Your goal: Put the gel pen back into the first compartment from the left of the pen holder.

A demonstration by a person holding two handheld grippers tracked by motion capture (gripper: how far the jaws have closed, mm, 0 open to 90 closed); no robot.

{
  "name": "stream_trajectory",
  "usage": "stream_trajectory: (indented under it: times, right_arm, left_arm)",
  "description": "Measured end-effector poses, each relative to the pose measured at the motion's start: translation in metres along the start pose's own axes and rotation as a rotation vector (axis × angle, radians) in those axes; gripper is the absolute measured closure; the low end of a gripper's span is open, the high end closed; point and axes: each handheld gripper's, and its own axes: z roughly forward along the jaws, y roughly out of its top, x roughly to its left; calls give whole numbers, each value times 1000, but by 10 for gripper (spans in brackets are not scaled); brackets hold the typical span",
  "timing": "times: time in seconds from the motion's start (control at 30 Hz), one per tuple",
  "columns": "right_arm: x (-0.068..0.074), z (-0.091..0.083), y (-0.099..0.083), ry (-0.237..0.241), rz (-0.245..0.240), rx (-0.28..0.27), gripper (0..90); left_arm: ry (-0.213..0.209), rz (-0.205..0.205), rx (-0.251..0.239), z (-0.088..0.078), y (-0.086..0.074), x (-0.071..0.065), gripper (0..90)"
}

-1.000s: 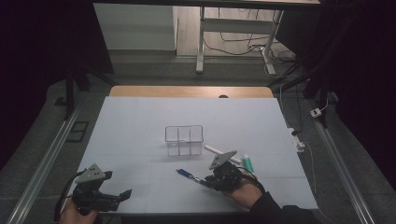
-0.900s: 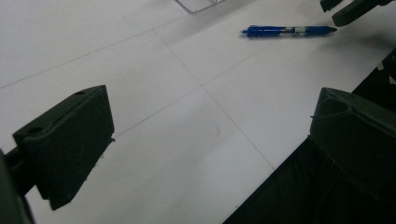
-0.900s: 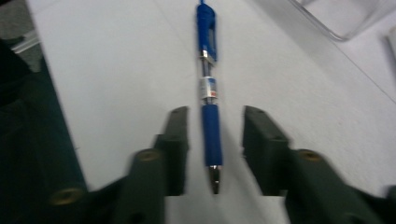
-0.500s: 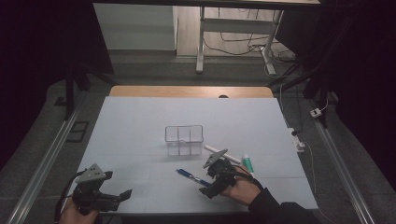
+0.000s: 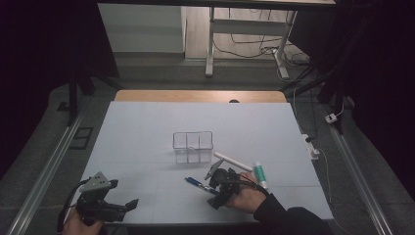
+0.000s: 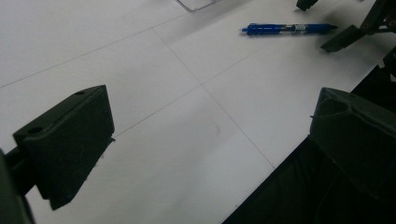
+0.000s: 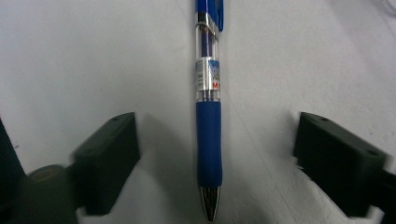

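A blue pen lies flat on the white table, in front of a clear compartment box. My right gripper is open at the pen's right end. In the right gripper view the pen runs up the middle, tip nearest the camera, and the right gripper has one jaw on each side without touching it. My left gripper rests open at the table's near left corner. The left gripper holds nothing, and the pen lies farther off in that view.
A white stick and a green-and-white tube lie just right of the right hand. The white table top has a wooden strip along its far edge. Metal rails run along both sides, and cables lie on the floor beyond.
The right gripper has slid a little to the left along the table, so its open jaws now straddle the pen's end. The left gripper has stayed put.
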Motion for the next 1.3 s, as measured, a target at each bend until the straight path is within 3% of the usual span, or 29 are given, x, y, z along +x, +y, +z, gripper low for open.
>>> stream_trajectory:
  times: [0.2, 0.23, 0.3, 0.33, 0.37, 0.4, 0.43, 0.47, 0.57, 0.6, 0.7, 1.1, 1.3]
  right_arm:
    - [0, -6, 0, 11, 5, -14, 597]
    - [-1, -7, -1, 1, -20, -13, 640]
    - [2, -7, -1, 6, -11, -19, 747]
    - [0, -8, -1, 11, -40, -10, 792]
    - [0, -10, -1, 4, -57, 26, 795]
    - [1, -9, -1, 8, -44, 5, 797]
    - [-1, -11, -1, 7, -51, 28, 798]
    - [2, -7, -1, 18, -3, -18, 799]
    - [-1, -8, -2, 25, -16, -20, 802]
    - [0, -8, -2, 35, 9, -24, 803]
    - [-3, -9, -4, 39, 10, -34, 805]
    - [-9, -34, -4, 33, 1, -206, 804]
    - [-10, -47, -1, 39, -6, -266, 804]
  left_arm:
    - [4, 1, 2, 0, 0, 0, 0]
    - [4, 2, 2, 0, 0, 0, 1]
    - [5, 1, 2, 0, 0, -1, 4]
    - [5, 0, 2, 0, 0, 0, 5]
    - [3, 0, 1, 0, 0, 0, 6]
    - [3, 0, 2, 0, 0, 0, 6]
    - [1, -1, 1, 0, 0, 0, 6]
    - [0, -1, 1, 0, 0, 0, 6]
    - [-6, -7, -5, 0, 0, 1, 5]
    - [-8, -8, -7, -1, 0, 1, 5]
    - [-16, -9, -17, -2, 0, 2, 5]
    - [-31, 52, -62, 1, 7, -3, 3]
    - [-36, 88, -71, 5, 12, -5, 0]
